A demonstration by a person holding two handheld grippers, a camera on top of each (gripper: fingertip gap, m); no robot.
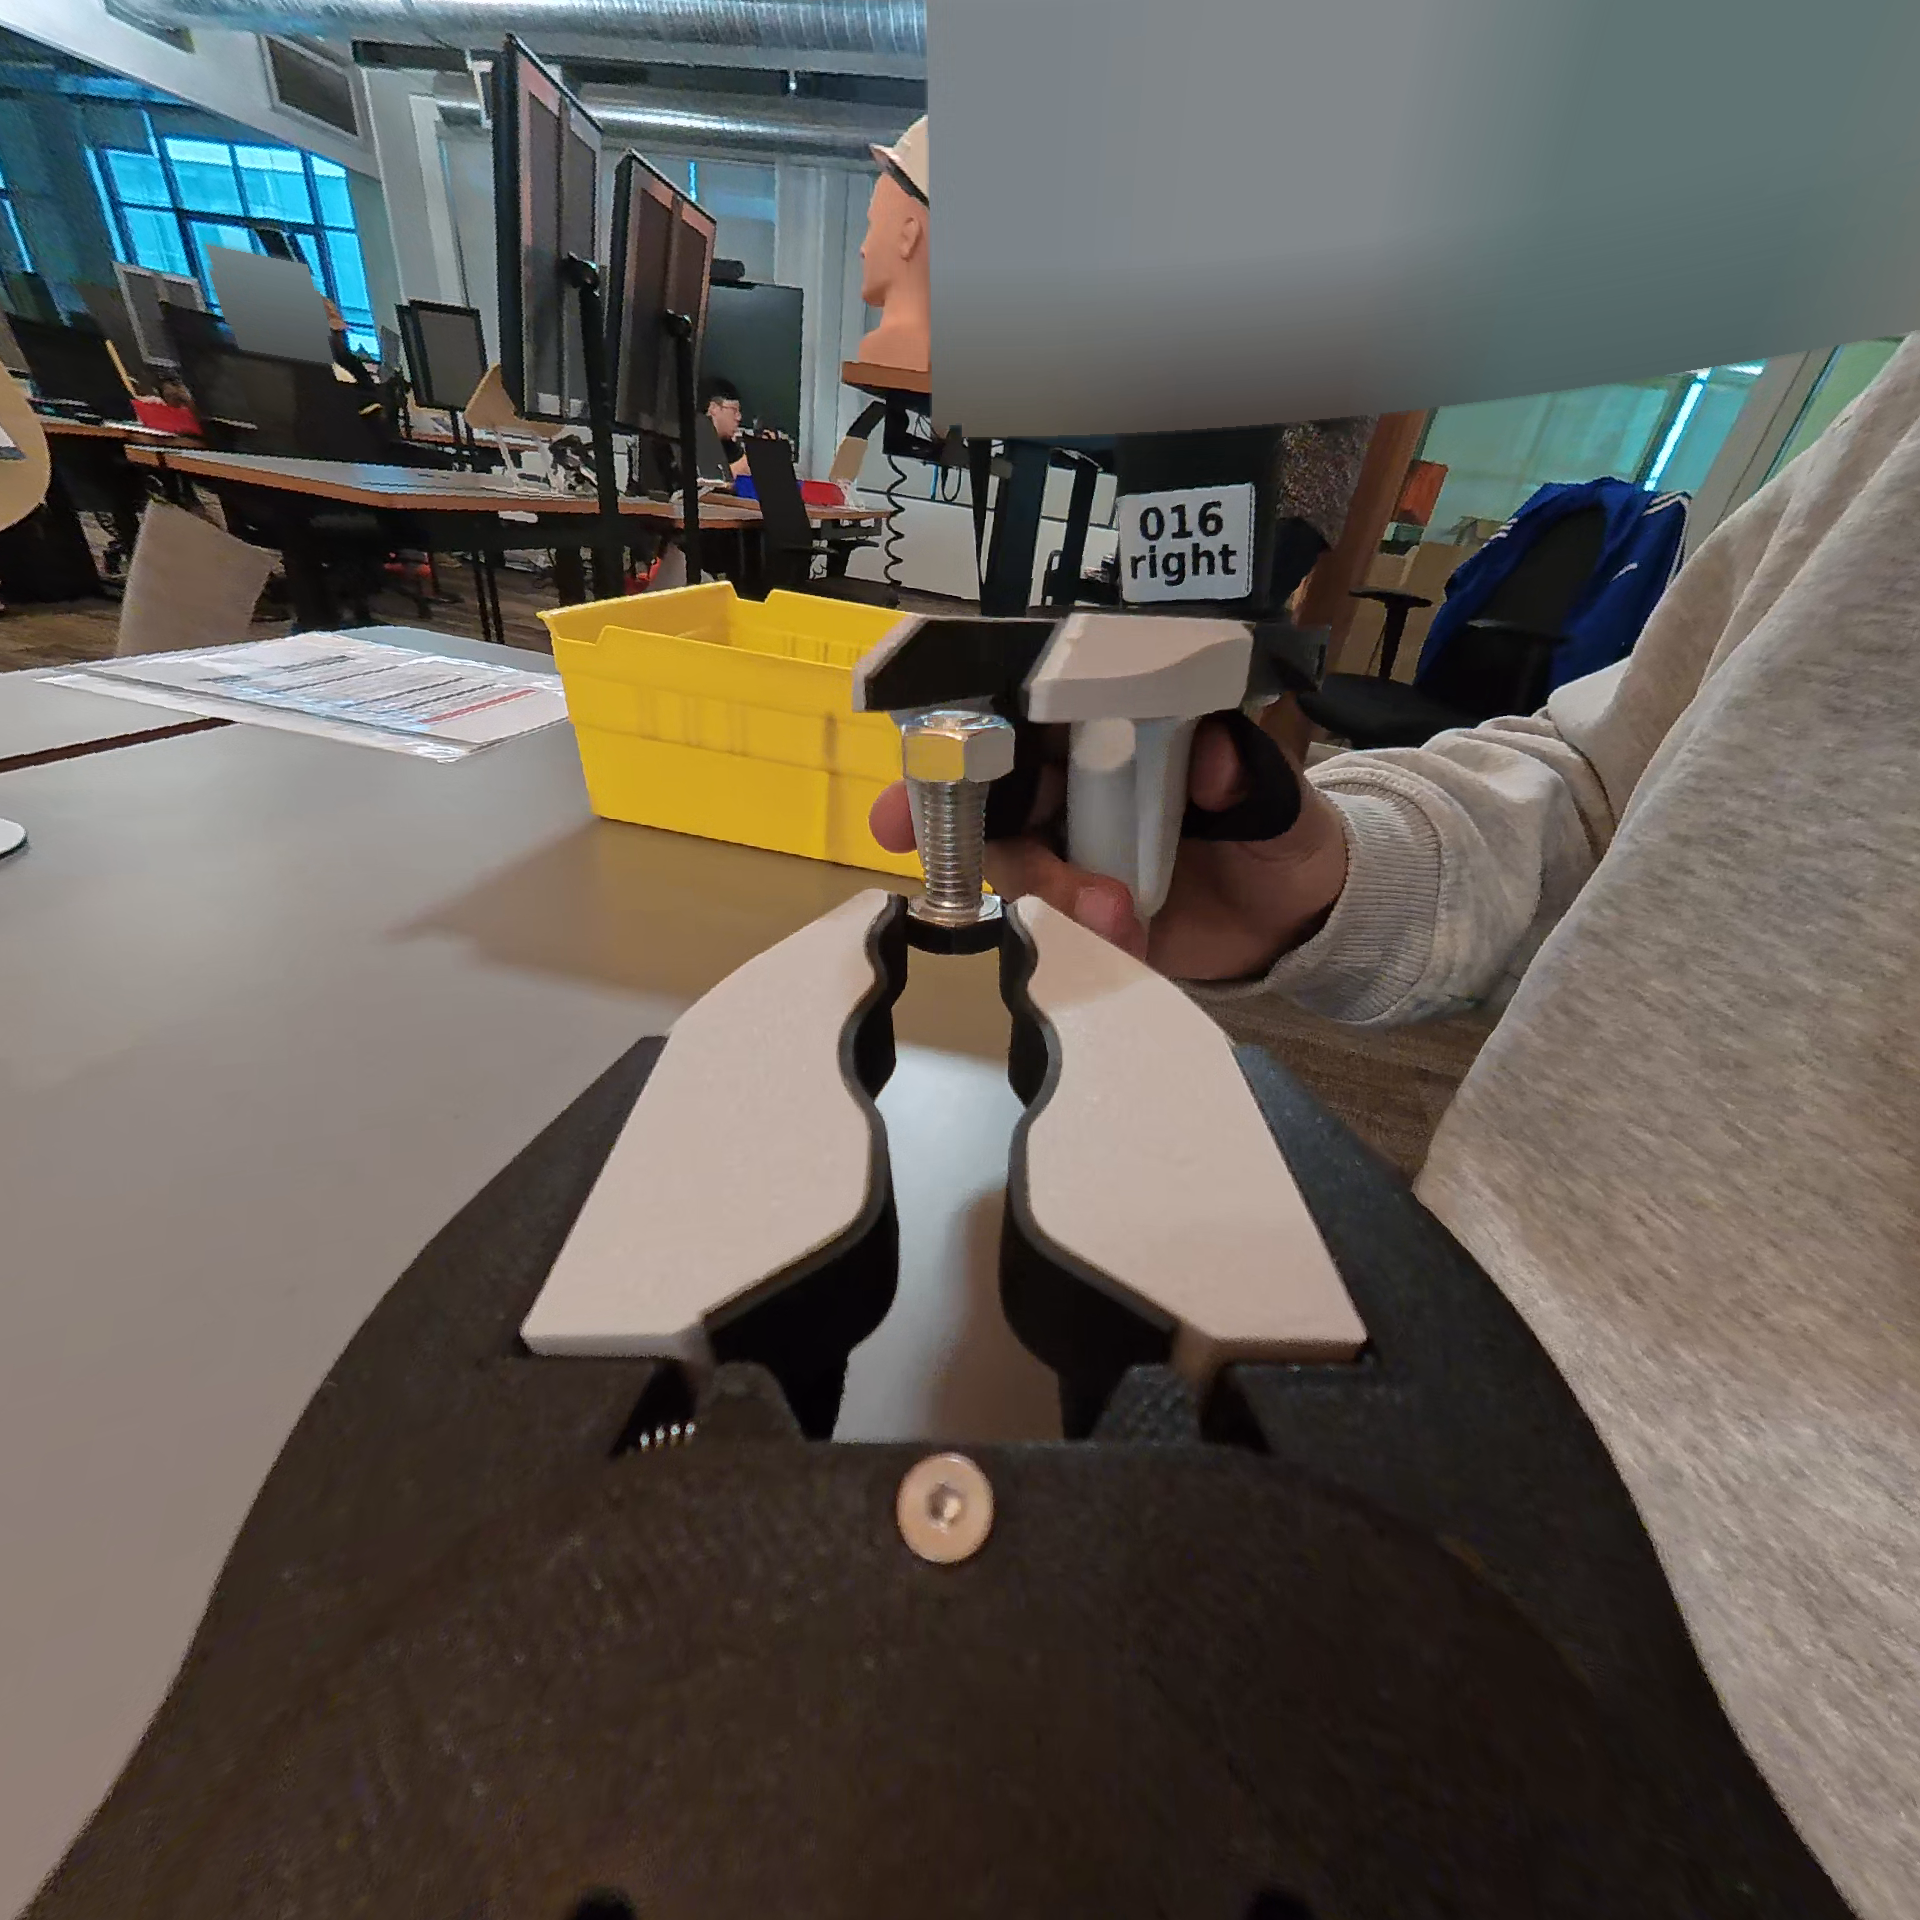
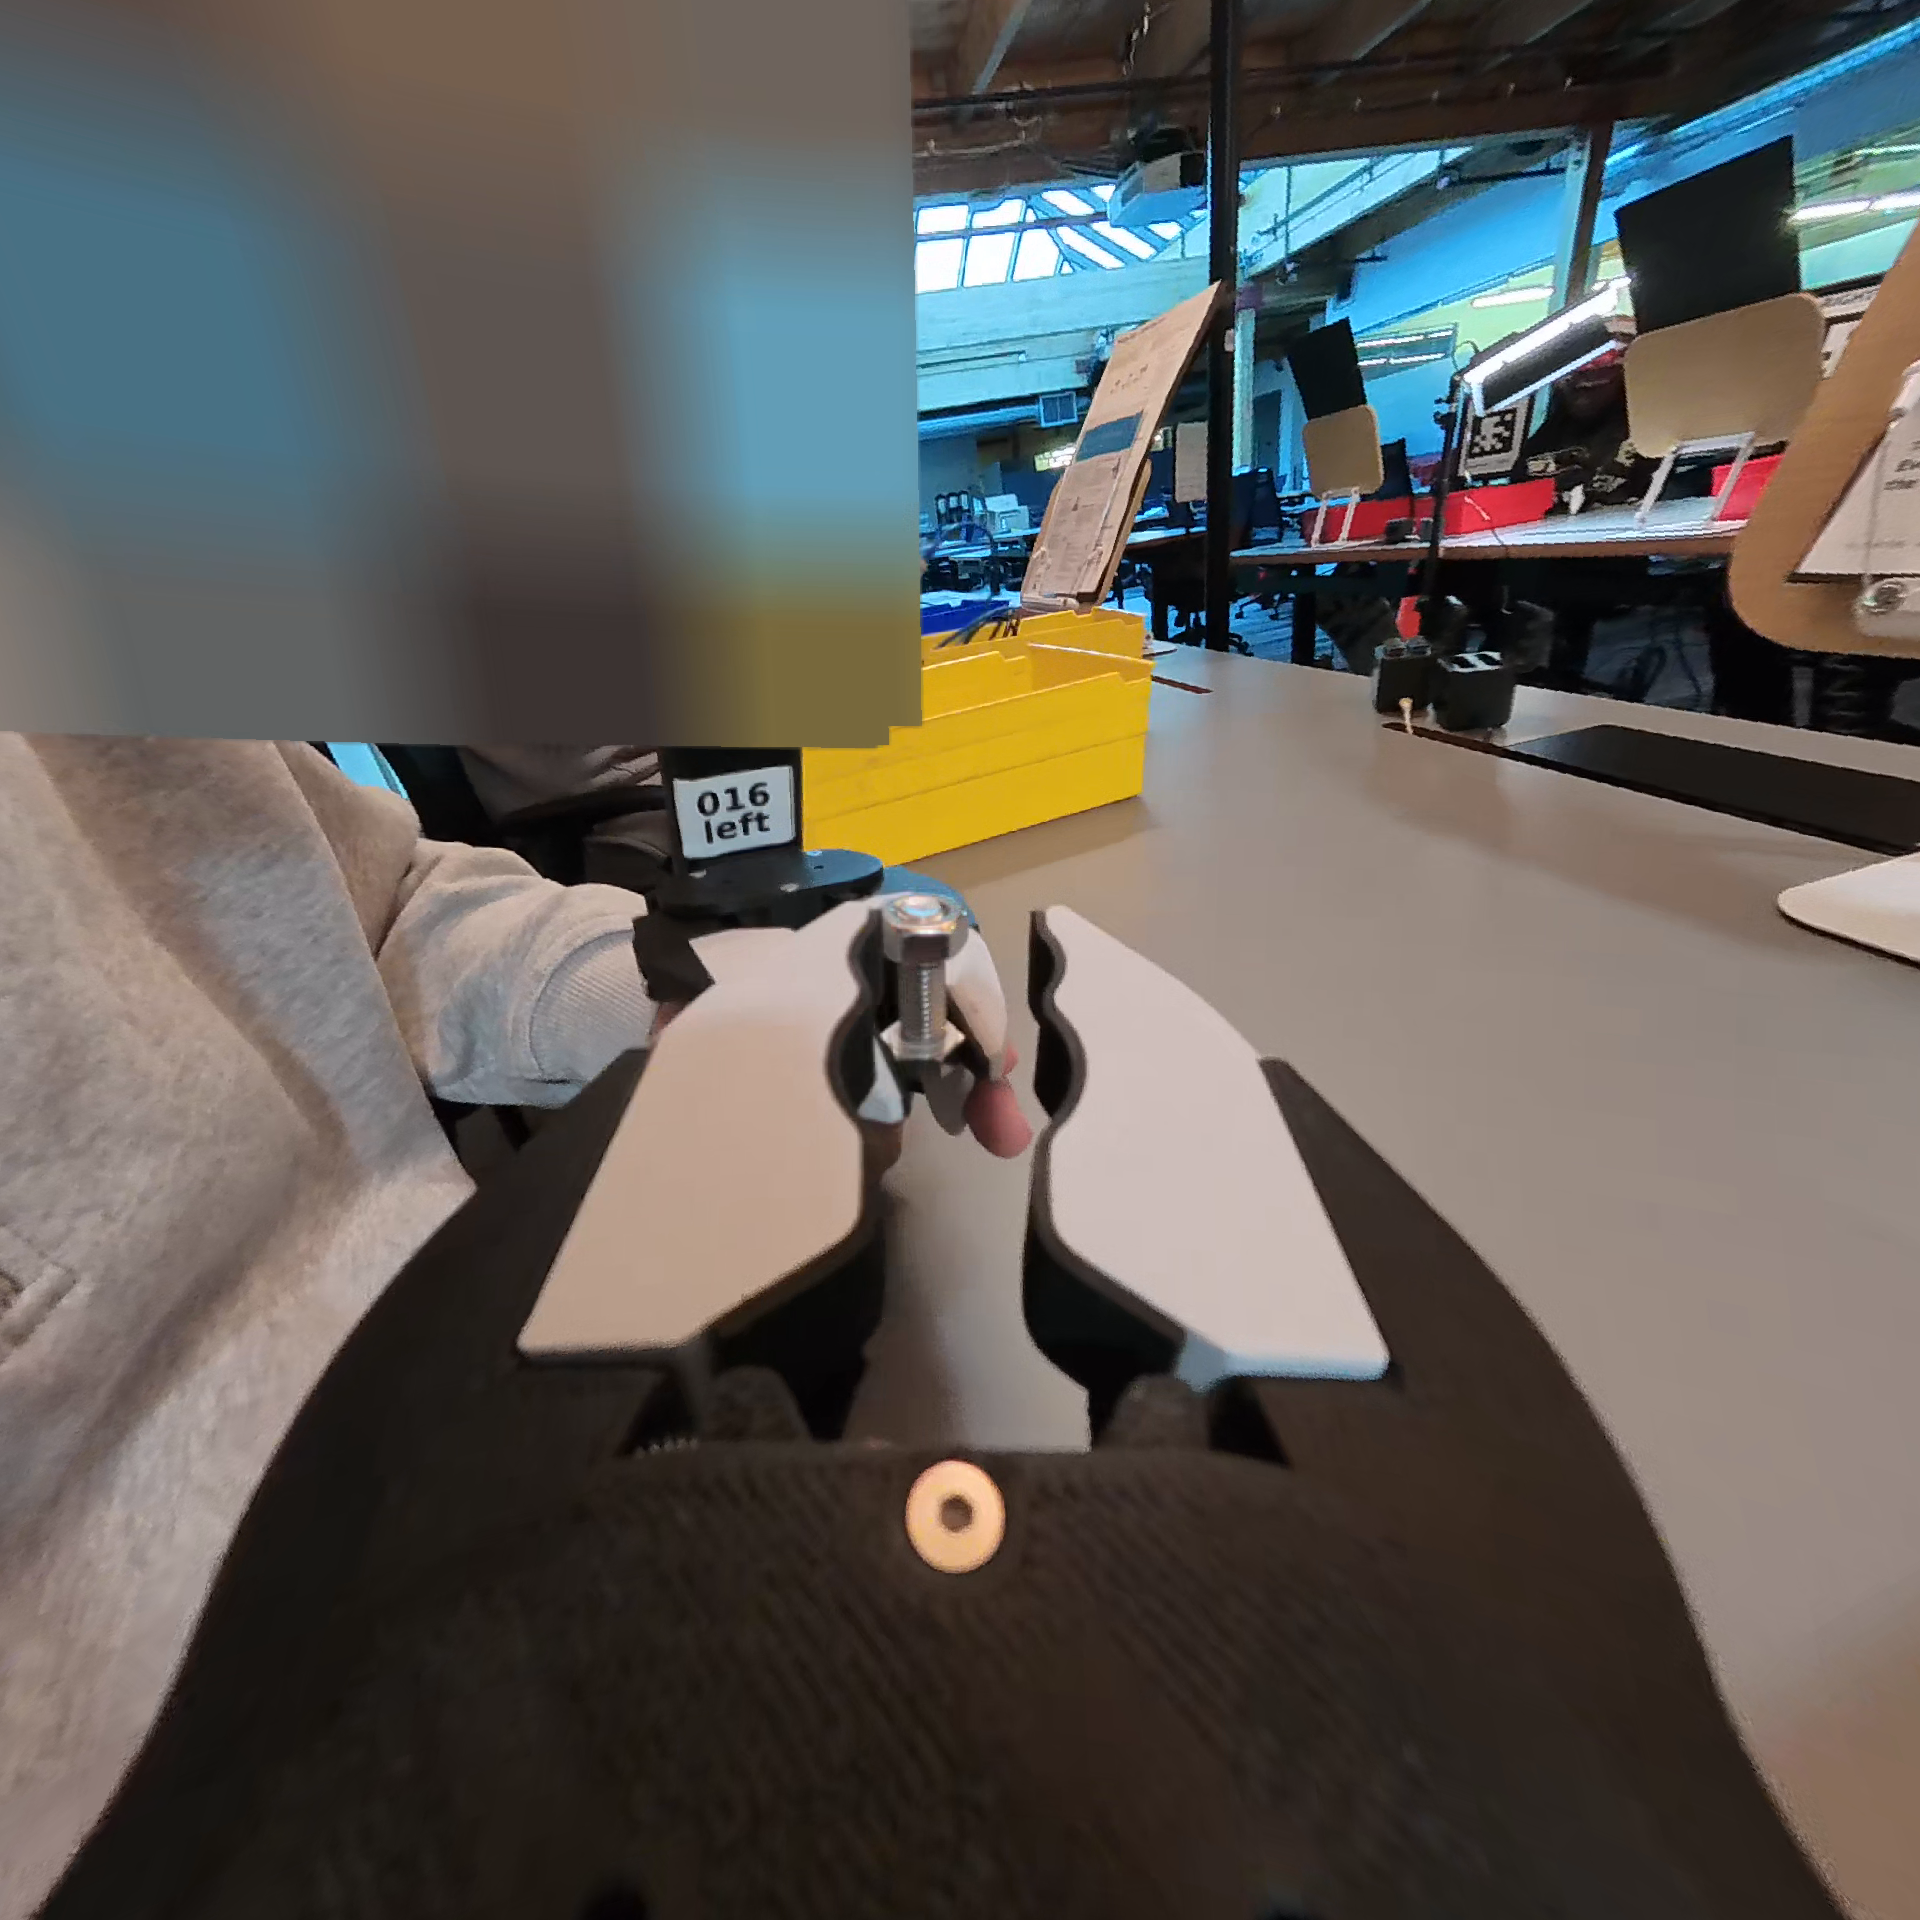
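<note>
- jaws of the left gripper (image 1: 954, 920) are closed on the lower end of an upright silver hex-head threaded bolt (image 1: 954, 821), where a metal nut or washer sits at the fingertips; which of the two, i cannot tell.
- jaws of the right gripper (image 2: 1003, 935) stand apart, gripping nothing; the bolt (image 2: 921, 982) shows just inside its left finger, clear of it.
- in the left wrist view the right gripper (image 1: 1023, 665) hovers just above the bolt head, fingertips level with it.
- bolt is held in the air above the grey matte tabletop (image 1: 260, 935).
- yellow plastic bin (image 1: 717, 717) sits on the table just behind.
- person's grey sweatshirt sleeve (image 1: 1455, 883) reaches to the right gripper's handle.
</note>
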